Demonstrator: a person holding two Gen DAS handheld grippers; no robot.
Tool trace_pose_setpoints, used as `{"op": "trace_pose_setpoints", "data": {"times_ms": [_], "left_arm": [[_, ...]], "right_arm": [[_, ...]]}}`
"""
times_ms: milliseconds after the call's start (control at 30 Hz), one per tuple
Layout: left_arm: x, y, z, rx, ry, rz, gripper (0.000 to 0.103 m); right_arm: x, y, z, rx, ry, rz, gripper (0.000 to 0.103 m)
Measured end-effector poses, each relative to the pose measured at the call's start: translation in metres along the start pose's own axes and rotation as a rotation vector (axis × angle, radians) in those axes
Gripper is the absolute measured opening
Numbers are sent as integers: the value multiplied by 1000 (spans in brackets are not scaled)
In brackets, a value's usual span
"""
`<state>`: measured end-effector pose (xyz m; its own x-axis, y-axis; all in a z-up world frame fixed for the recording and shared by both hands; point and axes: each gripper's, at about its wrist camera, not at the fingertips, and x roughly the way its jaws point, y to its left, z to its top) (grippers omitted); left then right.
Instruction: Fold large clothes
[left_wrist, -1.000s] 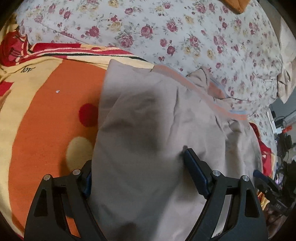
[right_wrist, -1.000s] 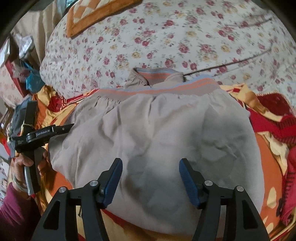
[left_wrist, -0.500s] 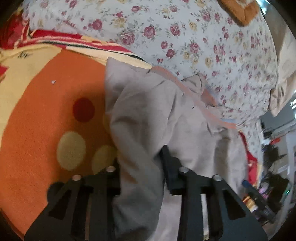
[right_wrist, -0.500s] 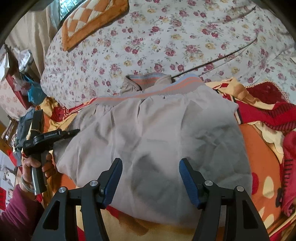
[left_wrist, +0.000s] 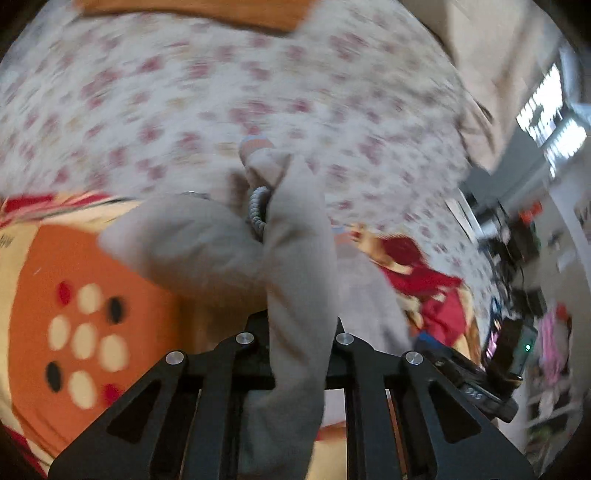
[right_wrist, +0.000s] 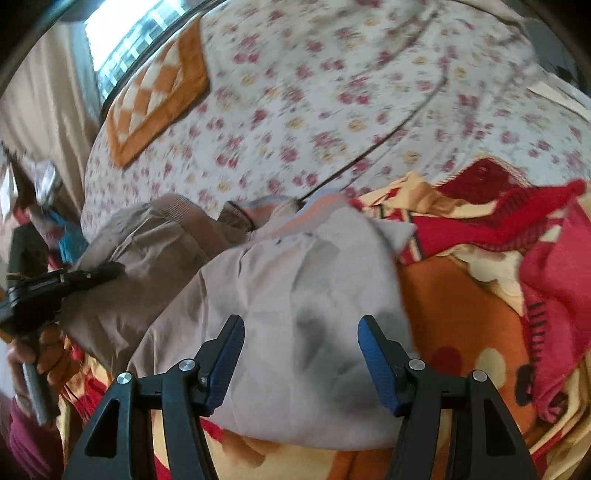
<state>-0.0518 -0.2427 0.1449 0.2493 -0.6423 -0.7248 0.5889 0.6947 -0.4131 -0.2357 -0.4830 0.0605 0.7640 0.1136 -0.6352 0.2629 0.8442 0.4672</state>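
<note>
Left gripper just clamped on grey garment, edge lifted. Garment's long axis runs toward the floral quilt, striped hem farthest. Right gripper released above it.

Bed has a floral sheet, an orange blanket on top, and the grey garment spread across it.

No legible text. Pale markings on the black handheld gripper body are too blurred to read.
</note>
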Motion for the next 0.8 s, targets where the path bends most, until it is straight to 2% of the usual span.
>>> {"op": "trace_pose_setpoints", "data": {"times_ms": [100, 233, 367, 500, 567, 633, 667, 700, 800], "left_arm": [[38, -51, 0, 69, 46, 6, 11], [92, -87, -7, 89, 111, 24, 10], [134, -103, -22, 89, 163, 26, 10], [149, -106, -36, 86, 185, 5, 13], [143, -108, -38, 99, 186, -15, 21], [130, -106, -40, 86, 217, -116, 52], [122, -106, -40, 78, 226, -163, 57], [107, -105, -42, 83, 225, -203, 60], [66, -101, -47, 162, 185, -190, 60]], "right_arm": [[-13, -15, 4, 37, -39, 9, 61], [-28, -39, 7, 105, -83, -4, 61], [-36, -59, 8, 163, -101, -6, 62], [-37, -64, 10, 163, -106, -12, 62], [-36, -65, 11, 176, -101, 0, 62], [-36, -66, 9, 191, -102, 15, 65], [-37, -66, 9, 201, -107, 18, 68], [-37, -67, 8, 210, -111, 21, 69], [-38, -64, 7, 231, -109, 49, 69]]}}
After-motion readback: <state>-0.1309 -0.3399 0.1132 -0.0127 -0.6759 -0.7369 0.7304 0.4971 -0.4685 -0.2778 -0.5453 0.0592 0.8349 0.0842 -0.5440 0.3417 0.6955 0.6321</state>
